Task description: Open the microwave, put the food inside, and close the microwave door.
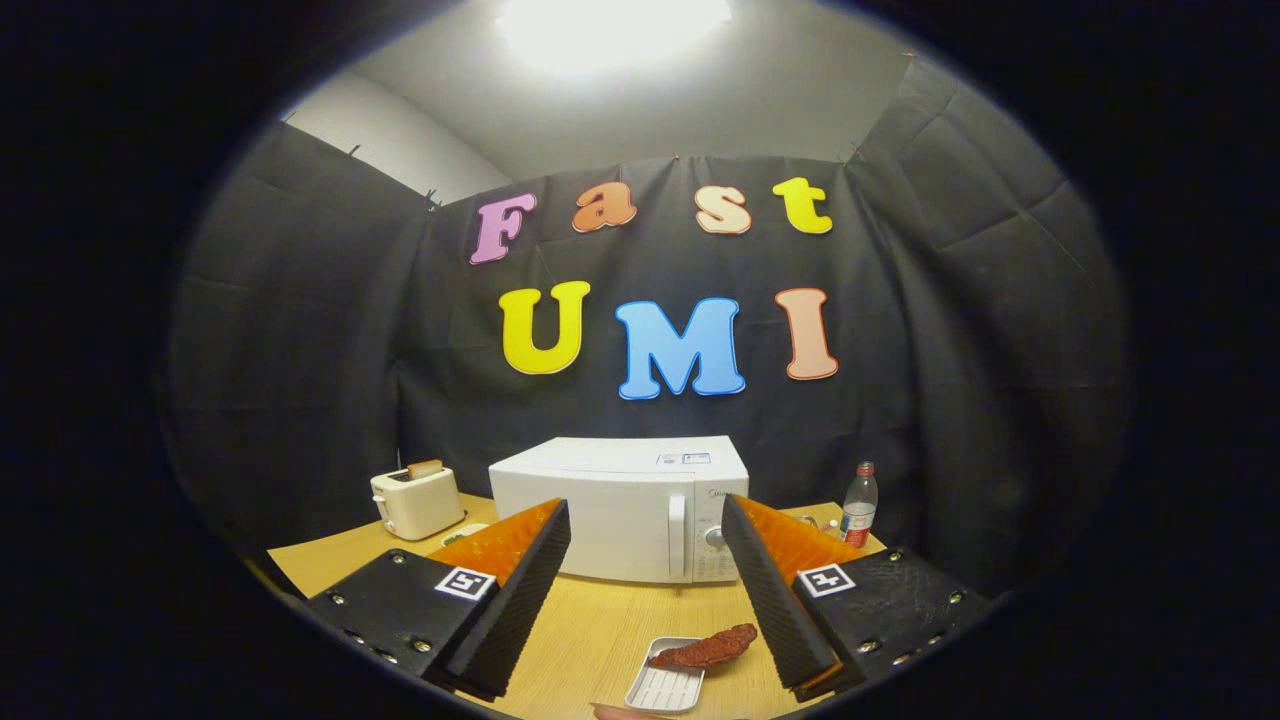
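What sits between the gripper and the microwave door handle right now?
Nothing visible: bare wooden table lies between the open gripper and the closed white microwave's handle. The small metal tray holding reddish-brown food sits nearer, between the fingers.

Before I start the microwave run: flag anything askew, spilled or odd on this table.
One thing: the food lies half off its small metal tray, overhanging the rim toward the table, between the open gripper fingers. The microwave sits closed and square; toaster and bottle stand upright. No spills visible.

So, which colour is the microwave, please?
White. The microwave shows clearly in the gripper view, door closed, beyond the open gripper fingers.
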The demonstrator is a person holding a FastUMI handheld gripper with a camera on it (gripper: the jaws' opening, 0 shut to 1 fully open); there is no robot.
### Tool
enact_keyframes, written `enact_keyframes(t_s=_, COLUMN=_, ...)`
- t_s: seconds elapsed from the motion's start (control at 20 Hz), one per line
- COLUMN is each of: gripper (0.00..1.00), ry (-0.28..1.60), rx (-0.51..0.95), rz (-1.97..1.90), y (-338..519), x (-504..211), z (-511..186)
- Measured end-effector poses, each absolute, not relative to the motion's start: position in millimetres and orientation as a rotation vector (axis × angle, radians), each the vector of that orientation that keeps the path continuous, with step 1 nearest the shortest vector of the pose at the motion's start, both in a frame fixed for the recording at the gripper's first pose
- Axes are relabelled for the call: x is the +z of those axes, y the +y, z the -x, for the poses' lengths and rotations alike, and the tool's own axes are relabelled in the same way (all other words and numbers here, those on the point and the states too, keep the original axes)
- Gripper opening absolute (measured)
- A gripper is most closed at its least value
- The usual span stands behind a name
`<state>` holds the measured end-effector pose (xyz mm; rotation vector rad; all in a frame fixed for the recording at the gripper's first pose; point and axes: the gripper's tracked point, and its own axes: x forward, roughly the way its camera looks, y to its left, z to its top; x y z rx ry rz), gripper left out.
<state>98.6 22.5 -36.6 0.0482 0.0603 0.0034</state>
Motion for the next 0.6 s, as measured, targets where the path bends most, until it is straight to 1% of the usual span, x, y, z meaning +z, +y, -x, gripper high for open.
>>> enact_keyframes(t_s=0.35, gripper=0.94, ry=0.027, rx=-0.004, rz=-0.082, y=21, x=-55, z=-171)
enact_keyframes(t_s=0.6, gripper=0.94, ry=0.033, rx=-0.058, rz=-0.080, y=6, x=-84, z=-221)
